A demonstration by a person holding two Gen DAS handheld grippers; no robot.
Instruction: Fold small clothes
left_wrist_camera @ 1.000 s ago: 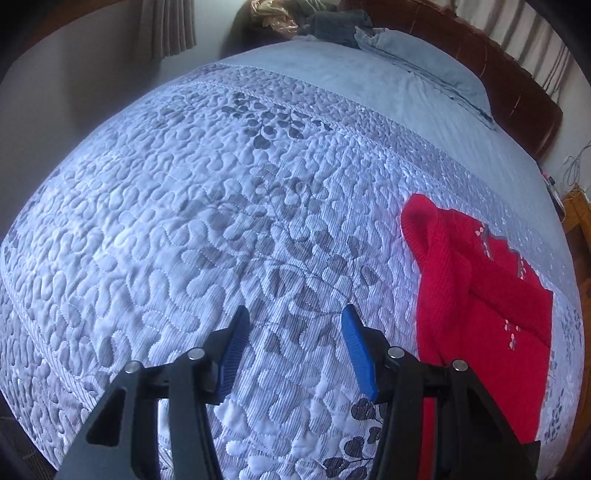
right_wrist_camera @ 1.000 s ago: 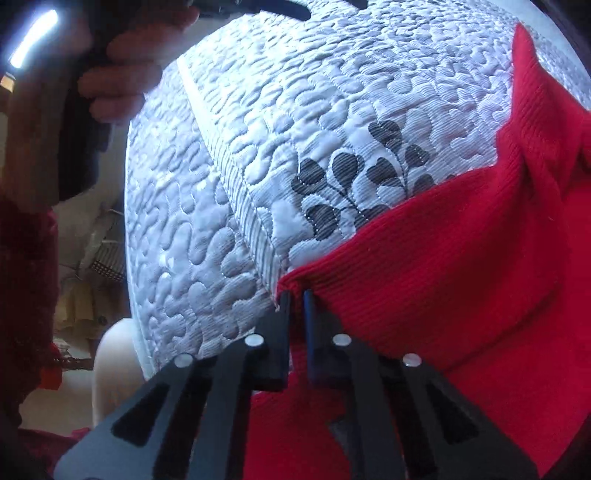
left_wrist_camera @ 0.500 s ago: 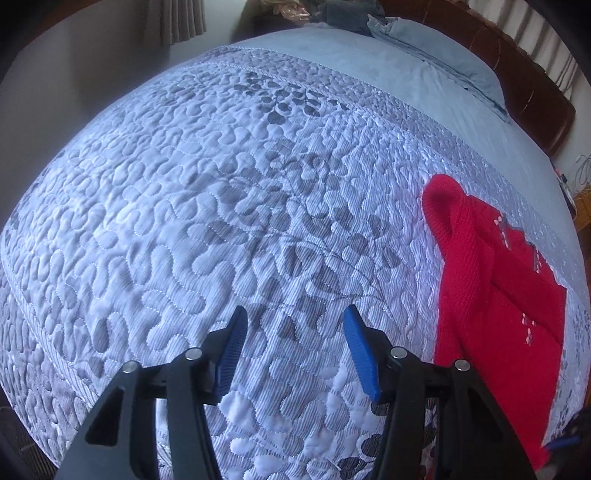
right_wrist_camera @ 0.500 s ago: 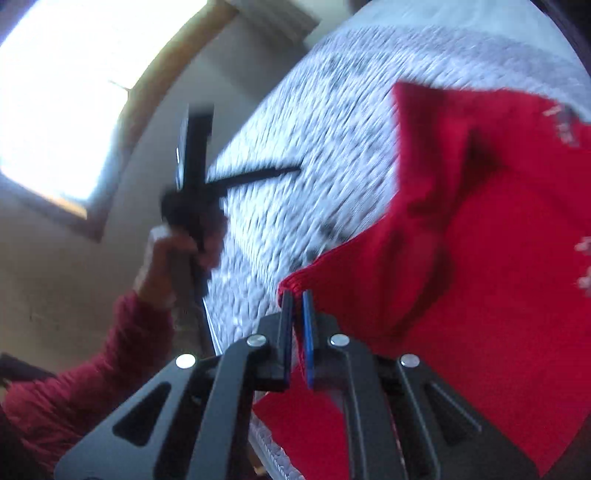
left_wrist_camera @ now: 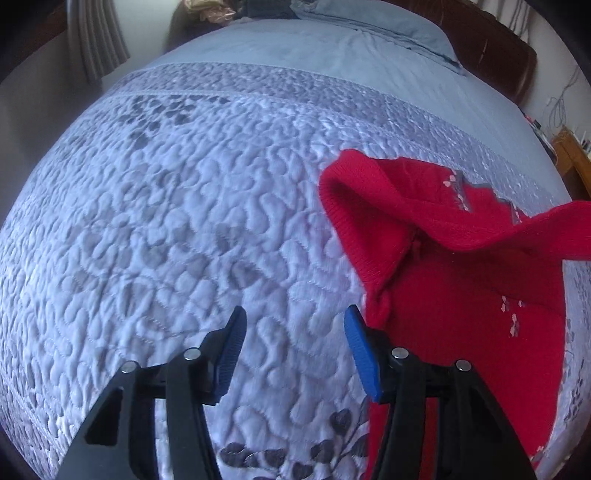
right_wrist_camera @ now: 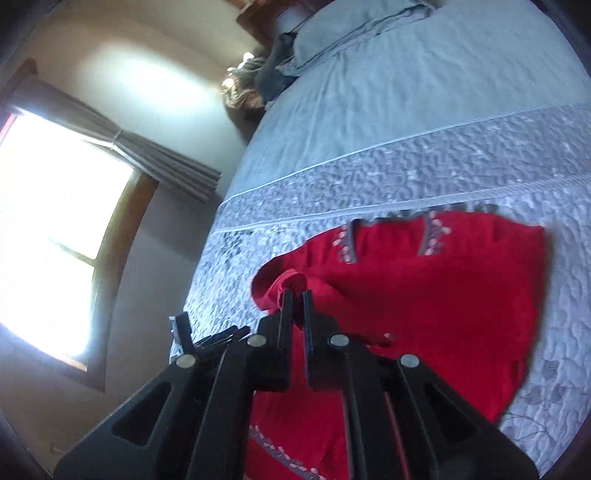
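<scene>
Garment: we have one red knitted sweater on the quilted bedspread, toward the right side of the bed, with small pale flower trim and grey bands near its far edge.
Right gripper: our right gripper is clenched on a bunched red edge of the sweater, lifted clear of the quilt; in the left wrist view that held part crosses over the body as a raised red band at the far right.
Left gripper: our left gripper is spread wide and holds nothing; it hovers over bare quilt, its right blue pad just beside the sweater's near-left edge.
Done so far: we judge the first fold is under way, one side raised and carried over the body, but nothing is laid flat.
Left to do: lay that flap down, bring in the ribbed left part, then fold the length.
Risk: the soft knit may sag or twist under a one-point hold.
Surroundings: a grey pillow lies at the far headboard.
</scene>
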